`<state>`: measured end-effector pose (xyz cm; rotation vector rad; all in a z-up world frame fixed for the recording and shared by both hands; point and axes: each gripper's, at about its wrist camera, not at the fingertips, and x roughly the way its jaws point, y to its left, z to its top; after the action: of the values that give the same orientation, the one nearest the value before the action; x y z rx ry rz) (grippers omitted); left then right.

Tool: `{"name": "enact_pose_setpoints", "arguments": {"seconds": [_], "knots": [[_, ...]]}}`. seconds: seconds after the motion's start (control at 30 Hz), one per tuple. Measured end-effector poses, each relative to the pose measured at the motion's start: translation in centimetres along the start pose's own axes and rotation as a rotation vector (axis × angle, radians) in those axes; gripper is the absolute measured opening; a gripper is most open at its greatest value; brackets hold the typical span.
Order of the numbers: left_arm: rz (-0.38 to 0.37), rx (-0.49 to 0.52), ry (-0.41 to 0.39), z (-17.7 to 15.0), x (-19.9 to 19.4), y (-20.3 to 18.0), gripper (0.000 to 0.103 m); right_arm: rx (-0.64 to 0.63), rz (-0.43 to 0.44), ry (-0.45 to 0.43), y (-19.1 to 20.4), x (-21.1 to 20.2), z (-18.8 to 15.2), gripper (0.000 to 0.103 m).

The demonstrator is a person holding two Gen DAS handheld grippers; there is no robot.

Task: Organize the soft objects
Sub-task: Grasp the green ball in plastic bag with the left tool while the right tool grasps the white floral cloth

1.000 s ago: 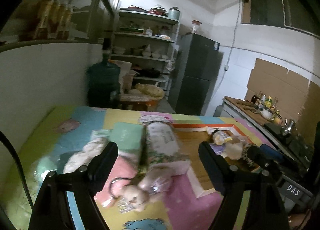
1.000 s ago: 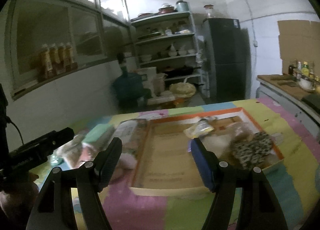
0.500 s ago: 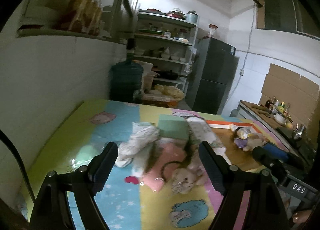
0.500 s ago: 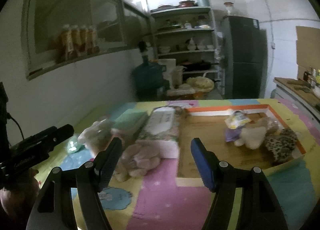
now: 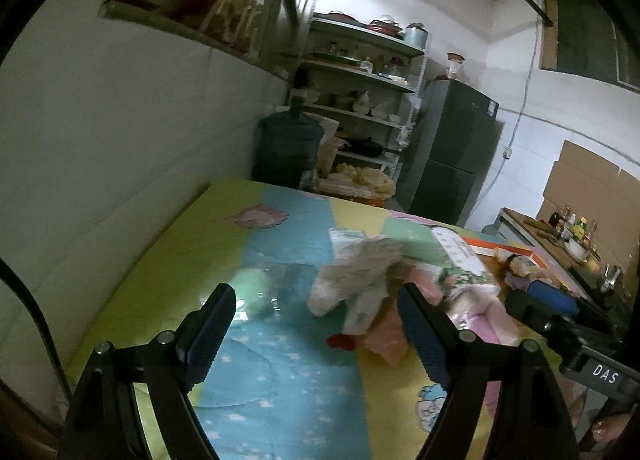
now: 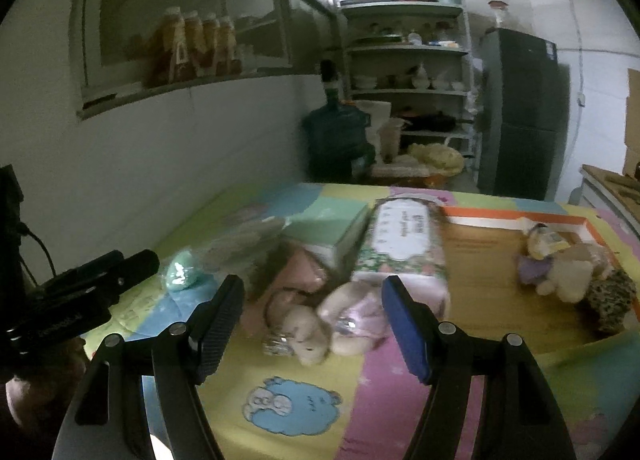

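Soft toys and packs lie heaped on the patchwork-covered worktop (image 6: 360, 412); a plush bear (image 6: 308, 334) rests in front of the right tongs (image 6: 312, 324), whose jaws stand wide apart with nothing between them; a floral tissue pack (image 6: 400, 244) lies beside the orange-rimmed tray (image 6: 516, 220), which holds more plush toys (image 6: 568, 272); the left tongs (image 5: 314, 324) gape empty above a white crumpled bundle (image 5: 356, 280) and a mint-green ball (image 5: 252, 288).
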<state>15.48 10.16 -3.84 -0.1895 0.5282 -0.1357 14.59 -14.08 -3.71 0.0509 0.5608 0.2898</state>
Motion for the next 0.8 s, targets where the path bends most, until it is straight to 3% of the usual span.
{"name": "enact_pose_setpoints", "arguments": {"seconds": [0.37, 0.63, 0.8], "knots": [[0.032, -0.031, 0.046, 0.1, 2.5, 3.9, 0.083, -0.03, 0.047, 0.034, 2.9, 2.9, 0.5, 0.073], [0.0, -0.02, 0.178, 0.2, 7.5, 5.8, 0.082, -0.032, 0.062, 0.054, 3.7, 5.0, 1.1, 0.073], [0.002, -0.014, 0.256, -0.2, 10.0, 6.1, 0.073, -0.026, 0.087, 0.071, 4.2, 6.7, 1.6, 0.073]]}}
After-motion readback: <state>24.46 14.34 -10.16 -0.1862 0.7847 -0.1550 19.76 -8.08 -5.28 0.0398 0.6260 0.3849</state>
